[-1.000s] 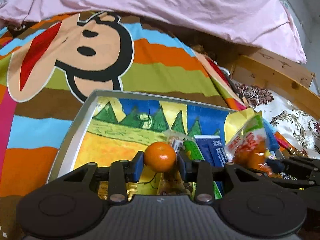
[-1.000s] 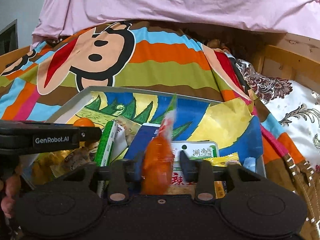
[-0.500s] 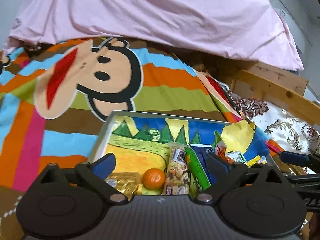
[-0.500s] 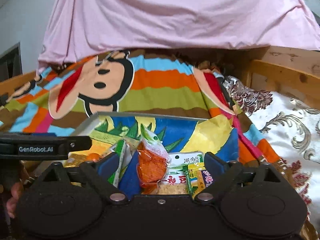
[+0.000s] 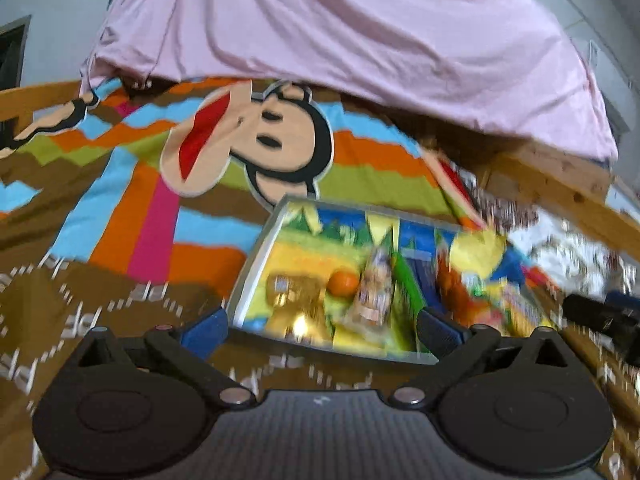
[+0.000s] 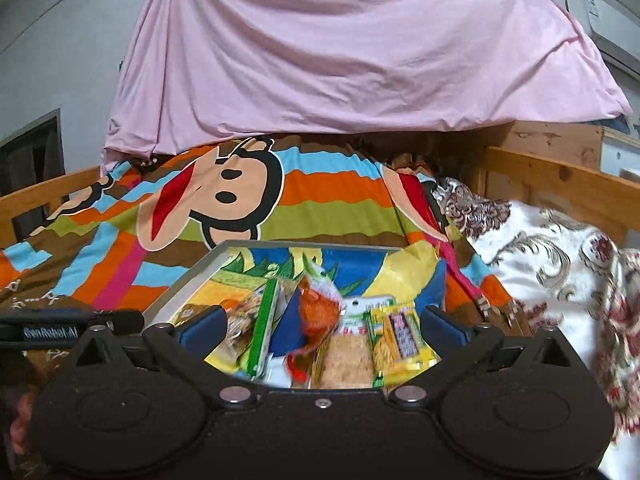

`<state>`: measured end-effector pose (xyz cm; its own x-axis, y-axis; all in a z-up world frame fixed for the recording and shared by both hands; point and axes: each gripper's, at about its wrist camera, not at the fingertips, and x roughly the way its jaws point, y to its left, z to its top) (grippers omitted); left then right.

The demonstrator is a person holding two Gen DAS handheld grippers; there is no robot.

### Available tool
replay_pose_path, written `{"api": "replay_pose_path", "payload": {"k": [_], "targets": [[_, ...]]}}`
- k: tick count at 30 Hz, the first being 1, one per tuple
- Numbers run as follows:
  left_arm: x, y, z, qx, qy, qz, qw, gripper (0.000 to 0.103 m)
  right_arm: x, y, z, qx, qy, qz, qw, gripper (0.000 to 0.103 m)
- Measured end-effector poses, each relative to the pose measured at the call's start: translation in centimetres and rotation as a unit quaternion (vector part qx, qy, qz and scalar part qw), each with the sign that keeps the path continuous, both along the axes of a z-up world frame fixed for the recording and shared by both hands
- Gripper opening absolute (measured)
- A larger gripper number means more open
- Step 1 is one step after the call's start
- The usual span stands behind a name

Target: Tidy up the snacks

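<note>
A shallow tray with a bright cartoon lining [image 5: 256,256] [image 6: 188,276] lies on the bed and holds several snacks. In the left wrist view a small orange [image 5: 343,282] rests in it beside a gold wrapped snack [image 5: 294,292] and a clear nut packet [image 5: 376,284]. In the right wrist view an orange snack bag [image 6: 320,308], a green packet [image 6: 264,324] and a yellow packet [image 6: 402,336] lie in it. My left gripper [image 5: 320,330] is open and empty, pulled back in front of the tray. My right gripper [image 6: 320,326] is open and empty over the tray's near edge.
The tray lies on a striped monkey-print blanket [image 6: 224,196]. A pink sheet [image 6: 340,48] hangs behind. A wooden bed rail [image 6: 560,184] and a floral quilt [image 6: 552,264] are at the right. The left gripper's body [image 6: 52,330] shows at left in the right wrist view.
My left gripper let go of the orange into the tray and my right let go of the orange snack bag. Both opened and drew back and up from the tray.
</note>
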<state>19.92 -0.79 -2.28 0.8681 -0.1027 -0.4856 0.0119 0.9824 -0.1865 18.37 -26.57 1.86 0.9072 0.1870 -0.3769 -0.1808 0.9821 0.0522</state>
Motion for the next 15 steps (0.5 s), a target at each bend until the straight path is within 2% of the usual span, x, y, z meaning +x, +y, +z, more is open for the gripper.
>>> {"api": "replay_pose_path", "payload": {"k": [5, 15], "targets": [[-2.8, -0.7, -0.6, 0.039, 0.028, -0.013, 0.9987, 0.103, -3.2, -0.5, -0.2, 0.007, 0.009, 0.004, 1.000, 0.102], [-7.1, -1.5, -0.8, 0.061, 0.058, -0.008, 0.9964, 0.103, -6.8, -1.1, -1.8, 0.009, 0.035, 0.017, 0.999, 0.102]]}}
